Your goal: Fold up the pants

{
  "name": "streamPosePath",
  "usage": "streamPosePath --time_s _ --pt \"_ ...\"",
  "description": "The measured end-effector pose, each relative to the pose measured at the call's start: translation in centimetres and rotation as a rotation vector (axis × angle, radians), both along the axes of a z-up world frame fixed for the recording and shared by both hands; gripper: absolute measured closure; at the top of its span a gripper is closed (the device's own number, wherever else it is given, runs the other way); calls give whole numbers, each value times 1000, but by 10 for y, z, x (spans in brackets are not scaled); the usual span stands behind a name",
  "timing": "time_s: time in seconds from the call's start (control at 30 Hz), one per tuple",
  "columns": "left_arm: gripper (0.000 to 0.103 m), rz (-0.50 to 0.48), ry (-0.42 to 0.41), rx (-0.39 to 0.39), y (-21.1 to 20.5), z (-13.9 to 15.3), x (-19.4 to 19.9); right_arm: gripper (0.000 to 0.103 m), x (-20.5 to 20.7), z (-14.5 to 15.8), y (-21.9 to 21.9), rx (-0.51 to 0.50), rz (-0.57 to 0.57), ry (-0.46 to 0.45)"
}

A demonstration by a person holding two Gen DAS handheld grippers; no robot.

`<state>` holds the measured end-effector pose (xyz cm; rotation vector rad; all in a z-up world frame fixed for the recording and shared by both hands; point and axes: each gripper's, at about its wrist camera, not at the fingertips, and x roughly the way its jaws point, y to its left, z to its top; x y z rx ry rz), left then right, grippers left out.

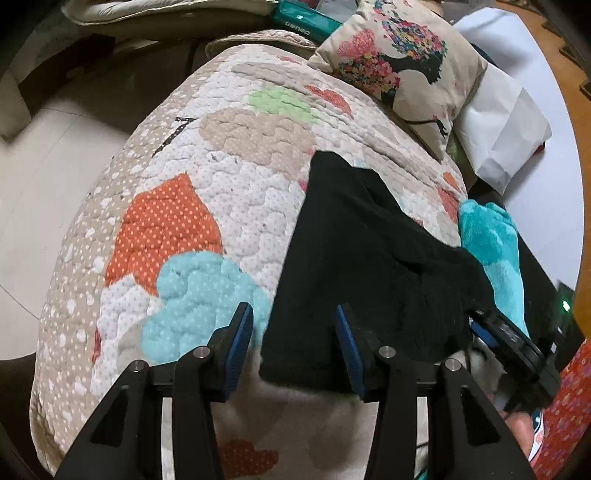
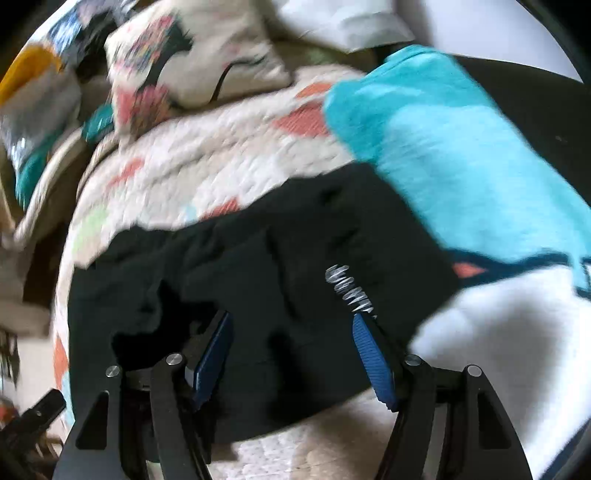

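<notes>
left gripper (image 1: 293,347) has its blue-padded jaws spread wide with nothing between them, hanging right over the near left corner of the black fleecy pants (image 1: 365,266). right gripper (image 2: 291,354) is gaping wide too, empty, sitting low over the near edge of the same pants (image 2: 258,295). that view is smeared with blur, so i can't tell if the pads touch the cloth.

the pants lie in a rumpled, roughly folded slab on the quilted patchwork bedspread with orange, teal and green patches (image 1: 207,206). my read: a fold is already in and we're between grabs, lining up for the next fold. i'd guess both claws need to close on the near hem corners, then carry that edge away over the pants toward the far end, keeping it taut so the fleece doesn't bunch.

just right of the pants is a fuzzy turquoise blanket (image 1: 487,236). beyond the pants there's a beige cushion printed with a floral-haired woman (image 1: 402,70).

writing: a white zigzag squiggle (image 2: 349,288) on the pants, not readable. a teal package (image 1: 306,18) well beyond the pants has white lettering, upside down, can't make it out.
</notes>
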<state>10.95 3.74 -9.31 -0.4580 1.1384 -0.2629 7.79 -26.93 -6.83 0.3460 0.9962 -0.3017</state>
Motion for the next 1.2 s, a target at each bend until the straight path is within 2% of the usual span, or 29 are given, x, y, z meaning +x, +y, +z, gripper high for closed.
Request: streamPosePath --time_s 0.07,0.13,0.27,0.37,0.47,0.57,0.67,0.73,0.77,0.8,0.83,0.87,0.9,0.97,1.07,1.2 --pt "58 -2 -1 -12 0 -3 5 31 -4 12 -2 21 7 -59" --pt "58 -14 -6 -27 -3 -7 11 31 1 26 7 57 71 -115" --pt "58 -49 -6 -69 -10 -20 13 31 38 49 53 95 321 -128" --pt "58 -69 -23 -63 -14 -29 11 31 78 50 96 107 517 -45" --pt "58 -95 -62 -53 -16 -31 10 31 111 41 134 76 631 42" --pt "55 -125 -86 -37 -20 -32 12 31 141 23 160 44 668 113" --pt "39 -121 -88 -75 -23 -32 15 31 169 3 180 82 661 186" --pt "39 -108 -87 -63 -26 -32 14 31 185 -9 192 65 658 236" --pt "41 -108 -88 -48 -28 -31 13 31 191 -17 198 50 658 269" --pt "58 -110 -87 -5 -31 -30 13 31 194 -24 202 24 655 306" --pt "68 -112 -82 25 -33 -30 13 32 197 -31 205 -4 650 333" --pt "80 -117 -70 27 -33 -30 14 47 198 -36 207 -28 648 351" --pt "89 -115 -50 -8 -30 -32 16 61 198 -39 208 -33 644 358" --pt "92 -93 5 -93 -21 -34 22 76 196 -38 204 -2 633 344" --pt "94 -67 39 -133 -13 -34 27 87 190 -34 204 13 645 310" --pt "94 -43 48 -154 -5 -30 26 90 184 -25 203 27 645 272"
